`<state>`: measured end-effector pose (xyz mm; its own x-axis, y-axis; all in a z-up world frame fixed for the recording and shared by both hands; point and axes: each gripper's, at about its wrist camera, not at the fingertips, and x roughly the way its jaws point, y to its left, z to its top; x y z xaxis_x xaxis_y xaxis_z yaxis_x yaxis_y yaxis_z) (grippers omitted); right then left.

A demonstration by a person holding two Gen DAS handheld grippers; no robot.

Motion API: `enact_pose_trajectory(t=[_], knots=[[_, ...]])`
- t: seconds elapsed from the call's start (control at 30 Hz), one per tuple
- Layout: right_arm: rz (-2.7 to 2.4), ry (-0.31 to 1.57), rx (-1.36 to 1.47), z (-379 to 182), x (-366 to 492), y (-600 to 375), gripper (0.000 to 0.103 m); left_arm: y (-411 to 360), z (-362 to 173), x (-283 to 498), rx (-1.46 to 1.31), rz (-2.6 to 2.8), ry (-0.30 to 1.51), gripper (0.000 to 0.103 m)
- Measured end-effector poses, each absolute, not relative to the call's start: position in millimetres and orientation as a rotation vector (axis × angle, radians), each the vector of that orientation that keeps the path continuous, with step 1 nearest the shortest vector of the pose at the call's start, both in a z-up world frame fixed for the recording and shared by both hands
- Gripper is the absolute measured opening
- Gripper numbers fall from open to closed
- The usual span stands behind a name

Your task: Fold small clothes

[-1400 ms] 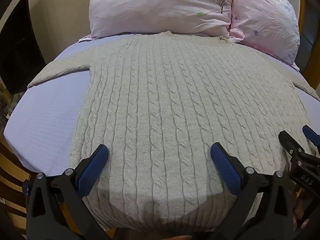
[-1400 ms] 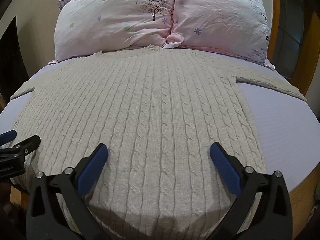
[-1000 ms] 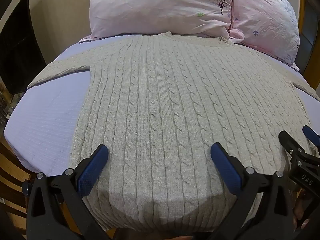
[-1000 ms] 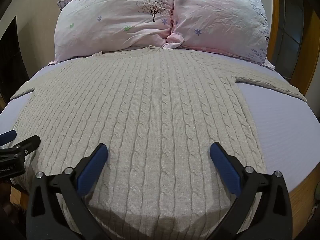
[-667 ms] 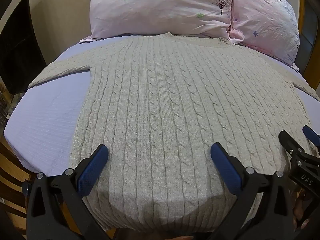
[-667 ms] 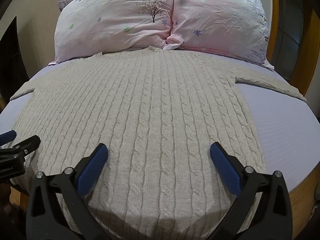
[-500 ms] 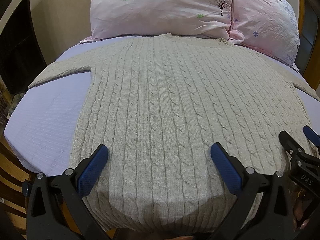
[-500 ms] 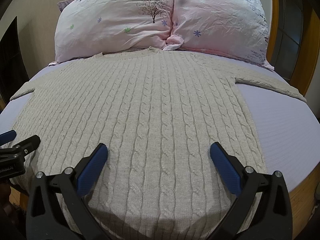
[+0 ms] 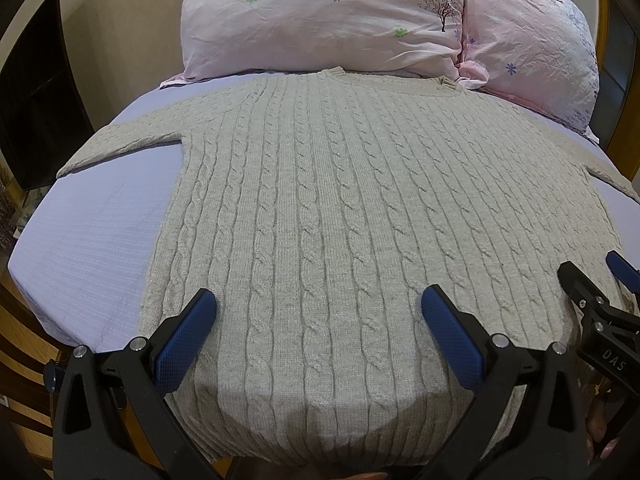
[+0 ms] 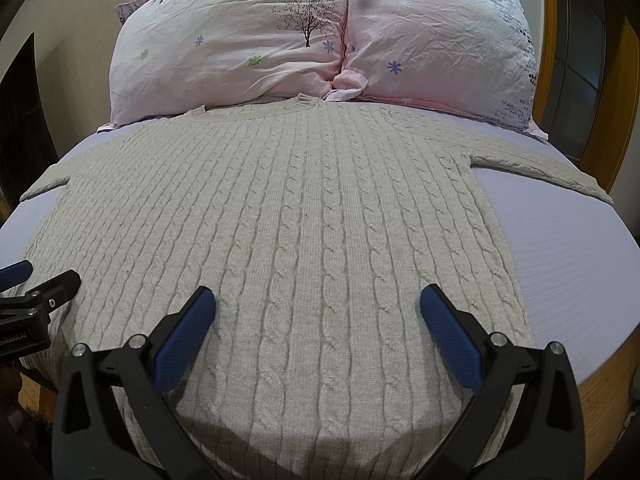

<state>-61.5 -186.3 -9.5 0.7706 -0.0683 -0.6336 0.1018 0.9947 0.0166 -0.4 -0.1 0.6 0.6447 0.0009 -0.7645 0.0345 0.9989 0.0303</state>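
Note:
A beige cable-knit sweater (image 9: pixel 320 200) lies flat on the lavender bed sheet (image 9: pixel 92 240), collar toward the pillows and sleeves spread to both sides. It also shows in the right wrist view (image 10: pixel 304 220). My left gripper (image 9: pixel 320 312) is open and empty, hovering over the sweater's hem, left of centre. My right gripper (image 10: pixel 318 310) is open and empty over the hem, right of centre. Each gripper shows at the edge of the other's view: the right gripper (image 9: pixel 600 304) and the left gripper (image 10: pixel 28 296).
Two pink floral pillows (image 9: pixel 320 16) (image 10: pixel 440 40) lie at the head of the bed. A wooden bed frame (image 10: pixel 600 80) stands at the right and a dark panel (image 9: pixel 32 92) at the left. Bare sheet (image 10: pixel 560 260) flanks the sweater.

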Motion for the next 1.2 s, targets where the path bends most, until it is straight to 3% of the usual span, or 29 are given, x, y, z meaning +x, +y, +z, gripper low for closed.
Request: enact_pose_trajectory(t=[1.2], knots=[[-0.097,0.709,0.051,-10.3,-58.2,-186.3,0.101,0.2,3.1,-2.3,0.046,-0.019,0.861,0.102]])
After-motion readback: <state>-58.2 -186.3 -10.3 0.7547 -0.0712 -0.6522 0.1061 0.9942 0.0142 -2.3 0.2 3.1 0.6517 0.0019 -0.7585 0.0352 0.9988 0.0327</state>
